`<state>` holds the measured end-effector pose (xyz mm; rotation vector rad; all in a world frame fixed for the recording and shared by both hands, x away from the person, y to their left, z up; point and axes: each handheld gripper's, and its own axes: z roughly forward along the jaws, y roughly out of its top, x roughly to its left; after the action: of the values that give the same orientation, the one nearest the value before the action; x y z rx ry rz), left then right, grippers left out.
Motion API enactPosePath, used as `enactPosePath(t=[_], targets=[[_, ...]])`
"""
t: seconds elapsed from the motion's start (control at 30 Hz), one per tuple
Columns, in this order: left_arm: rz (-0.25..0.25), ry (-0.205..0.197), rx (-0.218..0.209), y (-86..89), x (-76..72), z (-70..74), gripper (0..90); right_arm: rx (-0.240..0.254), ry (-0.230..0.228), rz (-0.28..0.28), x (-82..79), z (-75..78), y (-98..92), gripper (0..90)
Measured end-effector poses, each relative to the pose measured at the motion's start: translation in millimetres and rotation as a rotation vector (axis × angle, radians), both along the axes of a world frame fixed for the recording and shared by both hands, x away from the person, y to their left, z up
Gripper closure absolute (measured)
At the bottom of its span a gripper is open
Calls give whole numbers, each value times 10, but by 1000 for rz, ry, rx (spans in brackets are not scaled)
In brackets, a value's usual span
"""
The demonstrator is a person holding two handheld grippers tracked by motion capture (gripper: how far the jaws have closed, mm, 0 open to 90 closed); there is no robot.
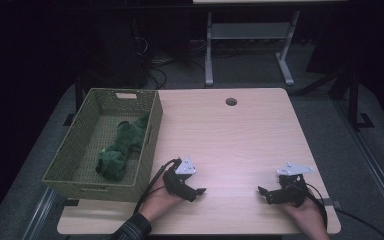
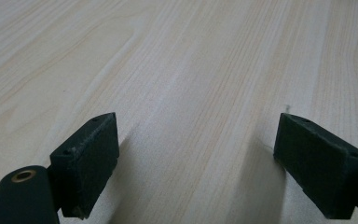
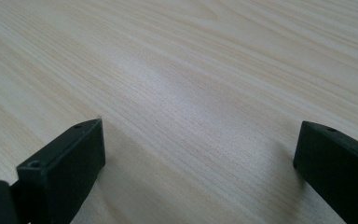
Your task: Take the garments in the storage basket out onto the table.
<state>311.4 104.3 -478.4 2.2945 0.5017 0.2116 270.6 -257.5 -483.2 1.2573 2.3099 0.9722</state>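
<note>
Near table (image 1: 230, 135) front edge: left claw (image 1: 200, 191), right claw (image 1: 261, 190) point inward, jaws apart, empty.

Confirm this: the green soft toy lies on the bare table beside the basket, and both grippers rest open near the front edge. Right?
Not quite. The high view shows the green soft toy lying inside the basket, not on the table. The left gripper and right gripper are open as stated.

I see bare table (image 1: 240, 135) across the frame's centre and right; only the basket (image 1: 70, 175) at left blocks passage.
</note>
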Motion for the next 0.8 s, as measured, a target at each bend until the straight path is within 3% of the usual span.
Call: enactPosePath(t=[0.2, 0.63, 0.8], targets=[[23, 1, -4, -19, -5, -2, 136, 0, 0, 0, 0, 0, 0, 17], [8, -7, 9, -21, 5, 15, 137, 1, 1, 2, -1, 0, 2, 17], [19, 9, 2, 12, 10, 47, 137, 1, 1, 2, -2, 0, 2, 17]])
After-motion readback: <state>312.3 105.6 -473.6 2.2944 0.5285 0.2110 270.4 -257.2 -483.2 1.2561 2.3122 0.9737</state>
